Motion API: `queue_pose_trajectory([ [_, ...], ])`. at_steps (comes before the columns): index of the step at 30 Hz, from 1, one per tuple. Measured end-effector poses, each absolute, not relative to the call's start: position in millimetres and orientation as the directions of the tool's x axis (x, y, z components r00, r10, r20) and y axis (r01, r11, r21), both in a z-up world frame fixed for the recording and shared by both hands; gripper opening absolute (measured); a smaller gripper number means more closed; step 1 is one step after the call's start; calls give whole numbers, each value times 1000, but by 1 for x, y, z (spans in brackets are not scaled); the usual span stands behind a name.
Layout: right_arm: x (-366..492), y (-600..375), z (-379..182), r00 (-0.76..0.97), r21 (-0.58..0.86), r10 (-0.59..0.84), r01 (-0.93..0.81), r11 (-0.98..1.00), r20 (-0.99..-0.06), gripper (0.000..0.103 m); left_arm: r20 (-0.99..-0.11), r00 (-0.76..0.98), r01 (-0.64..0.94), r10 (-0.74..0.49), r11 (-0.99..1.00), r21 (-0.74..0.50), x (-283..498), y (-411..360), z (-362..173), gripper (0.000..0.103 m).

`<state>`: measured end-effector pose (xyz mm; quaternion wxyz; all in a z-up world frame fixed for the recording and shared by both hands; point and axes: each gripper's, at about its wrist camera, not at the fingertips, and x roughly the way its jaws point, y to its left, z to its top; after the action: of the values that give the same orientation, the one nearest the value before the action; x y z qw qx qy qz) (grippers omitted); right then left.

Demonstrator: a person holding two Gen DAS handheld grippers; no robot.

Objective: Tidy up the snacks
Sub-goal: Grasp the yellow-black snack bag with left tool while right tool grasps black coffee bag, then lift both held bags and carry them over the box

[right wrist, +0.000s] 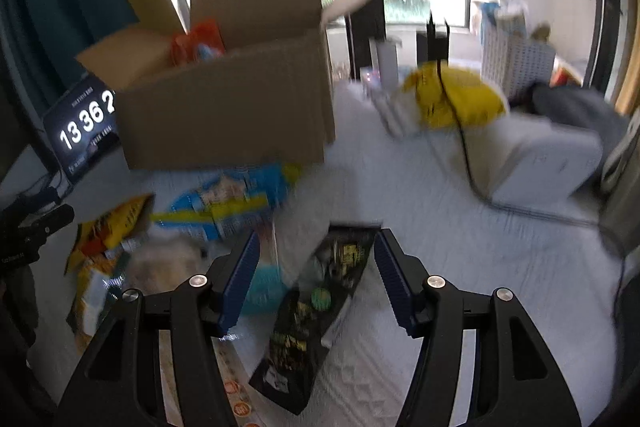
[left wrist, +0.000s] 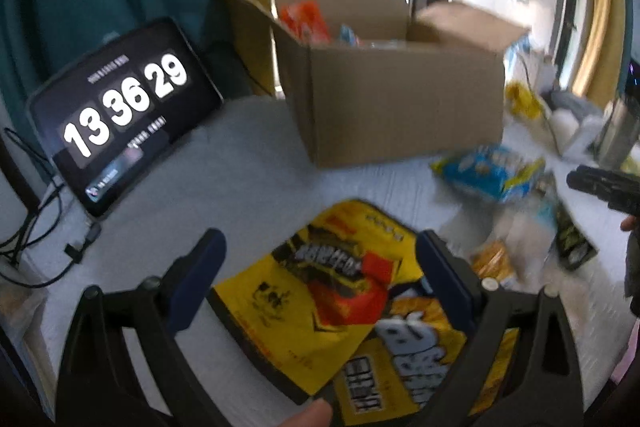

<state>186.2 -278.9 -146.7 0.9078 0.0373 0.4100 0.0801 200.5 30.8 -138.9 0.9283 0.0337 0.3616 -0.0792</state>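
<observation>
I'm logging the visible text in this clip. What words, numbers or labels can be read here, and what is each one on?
"13 36 29": large white digits on the tablet.
"13 36 2": the same tablet in the right wrist view, the rest hidden by the cardboard box.
Small lines on the tablet: too blurred.
Printing on the yellow snack bag, the blue snack bag and the black snack packet: blurred, unreadable.

The left gripper [left wrist: 320,267] is angled downward, its jaws spread wide with nothing pressed between the pads. A fingertip [left wrist: 308,413] is seen at its base. The right gripper [right wrist: 316,267] is likewise tilted down, jaws parted and gripping nothing.
</observation>
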Motion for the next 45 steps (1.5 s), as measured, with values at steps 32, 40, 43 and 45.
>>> queue_pose_trajectory([
  [32,189,-280,-187,594,202,227,-108,973,-772,38,-764,602,365,-233,931,4,243,18,-187,37],
  [40,177,-293,-172,625,208,230,-109,972,-746,35,-756,603,341,-253,939,-42,216,18,-177,17],
  [43,173,-299,-165,640,211,229,-107,972,-733,34,-750,608,331,-262,942,-61,206,22,-171,2],
  [45,169,-302,-159,653,212,230,-108,971,-722,34,-744,613,320,-268,944,-76,199,26,-166,1],
])
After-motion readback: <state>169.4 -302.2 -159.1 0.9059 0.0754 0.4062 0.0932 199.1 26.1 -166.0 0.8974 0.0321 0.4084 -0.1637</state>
